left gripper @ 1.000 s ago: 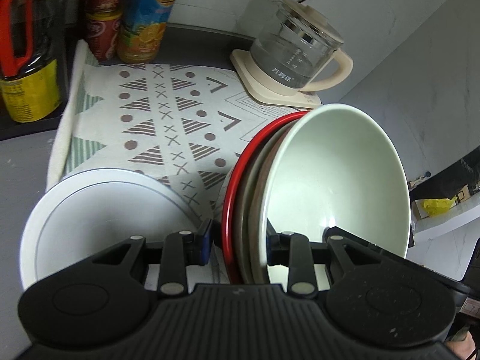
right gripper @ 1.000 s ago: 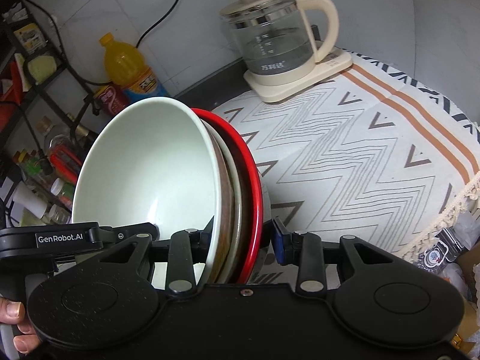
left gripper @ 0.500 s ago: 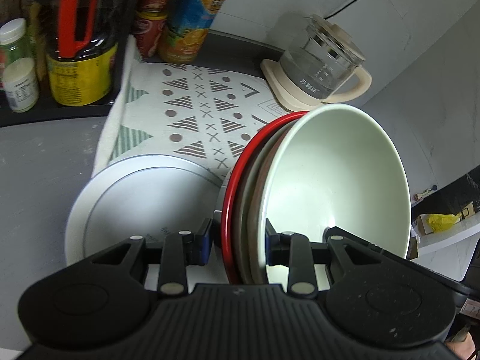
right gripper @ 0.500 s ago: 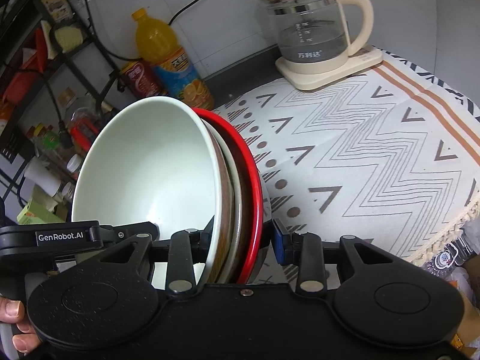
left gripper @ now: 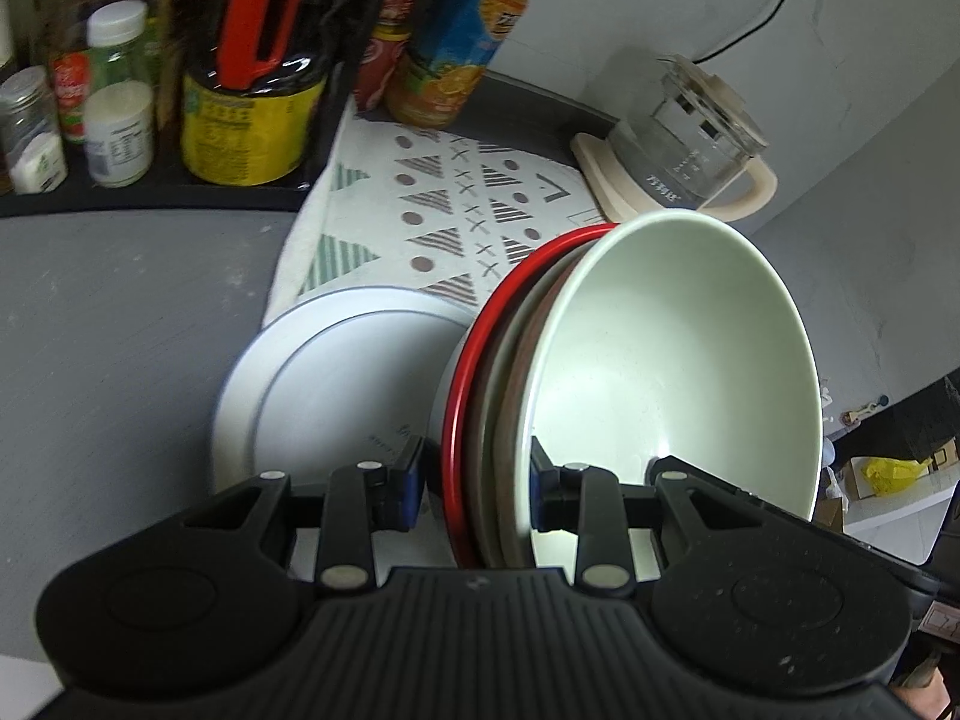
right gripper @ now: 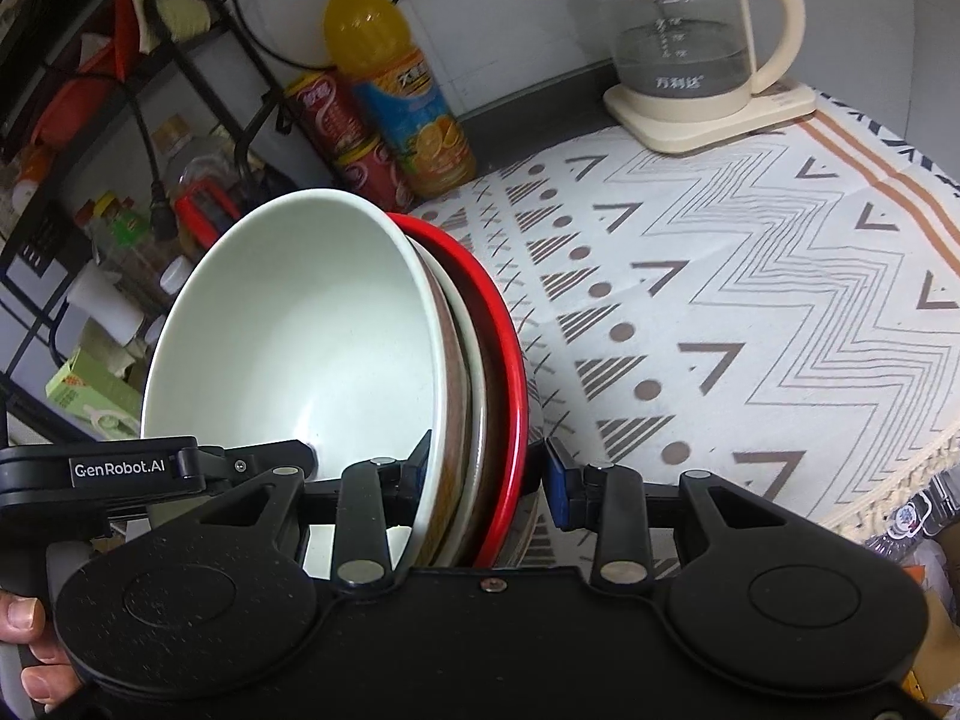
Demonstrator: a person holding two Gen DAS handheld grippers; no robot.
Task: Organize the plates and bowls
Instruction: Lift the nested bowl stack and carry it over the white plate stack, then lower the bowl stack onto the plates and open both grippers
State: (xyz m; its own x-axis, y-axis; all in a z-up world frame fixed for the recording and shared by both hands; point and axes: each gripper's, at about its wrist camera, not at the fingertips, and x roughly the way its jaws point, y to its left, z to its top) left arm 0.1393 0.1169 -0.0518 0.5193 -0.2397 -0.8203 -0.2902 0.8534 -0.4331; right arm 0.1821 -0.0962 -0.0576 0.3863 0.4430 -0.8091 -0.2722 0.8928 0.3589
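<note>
pale green bowl point(left gripper: 672, 372) | red plate point(left gripper: 474, 360) | white plate point(left gripper: 324, 384) | cream cloth point(right gripper: 750, 300), brown zigzags

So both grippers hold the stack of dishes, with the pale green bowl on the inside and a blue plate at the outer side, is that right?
Not quite: the outermost dish is a red plate, not blue, as the left wrist view shows. The rest holds: the left gripper and the right gripper both clamp the stack, with the pale green bowl on the inside.
</note>
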